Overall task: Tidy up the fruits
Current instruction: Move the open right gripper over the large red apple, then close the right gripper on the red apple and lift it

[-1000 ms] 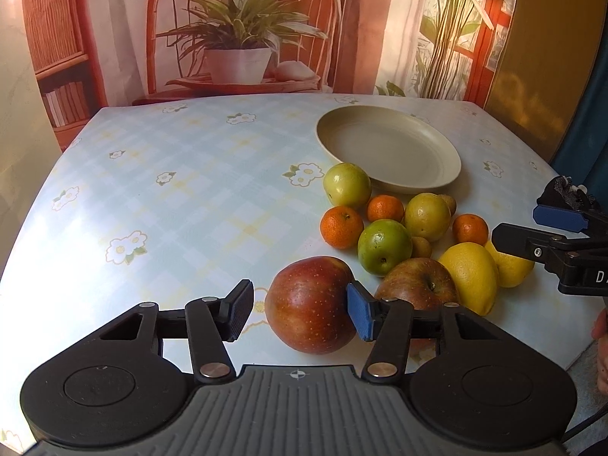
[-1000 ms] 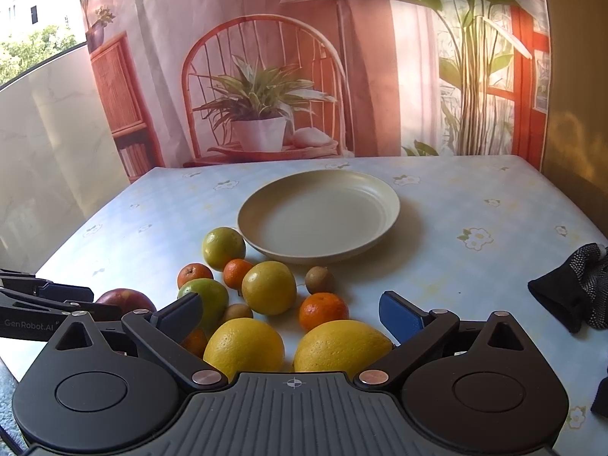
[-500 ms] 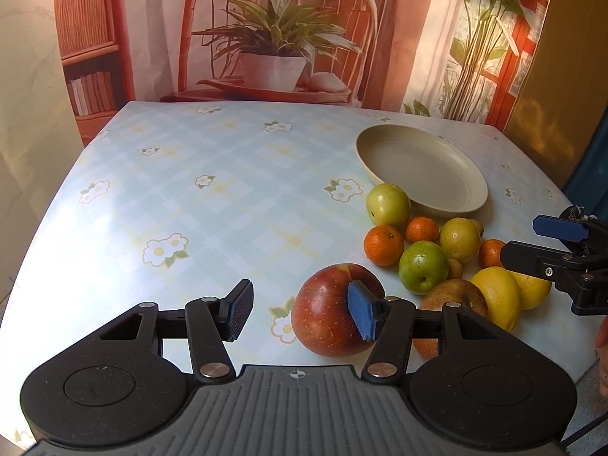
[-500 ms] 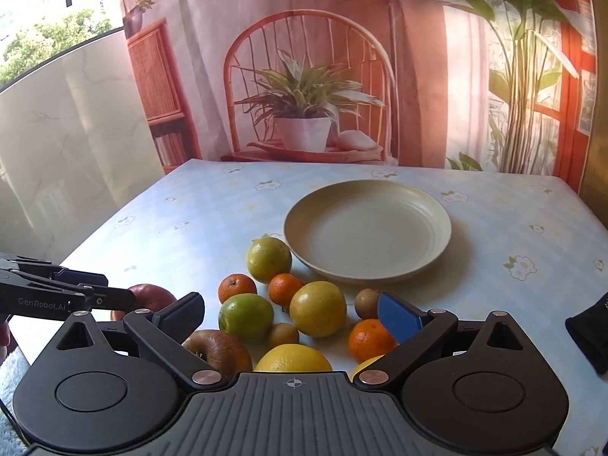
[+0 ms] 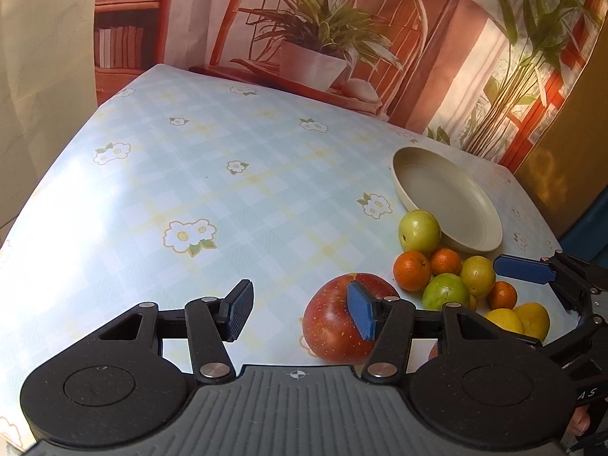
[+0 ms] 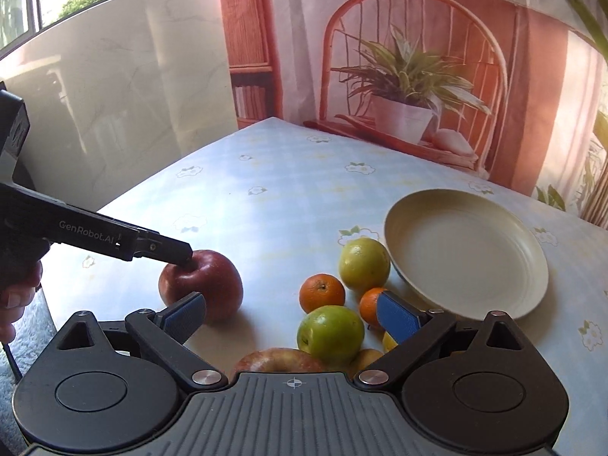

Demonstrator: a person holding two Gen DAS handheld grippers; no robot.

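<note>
A big red apple [image 5: 338, 319], speckled and glossy, sits on the checked cloth [image 5: 197, 190] left of the fruit heap, apart from the cream plate [image 5: 452, 205]. The left gripper [image 5: 300, 313] gapes with nothing between its pads – only its right finger [image 5: 361, 313] touches the apple. The right gripper [image 6: 288, 313] is spread wide, empty, over a green fruit [image 6: 330, 328] – its view alone shows a second apple [image 6: 277, 359] at the near edge

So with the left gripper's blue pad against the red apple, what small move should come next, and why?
Probably slide the left gripper sideways to centre the red apple between its open jaws, then close. Only one pad meets the apple; the other stands clear over bare cloth. The plate holds nothing yet.
</note>
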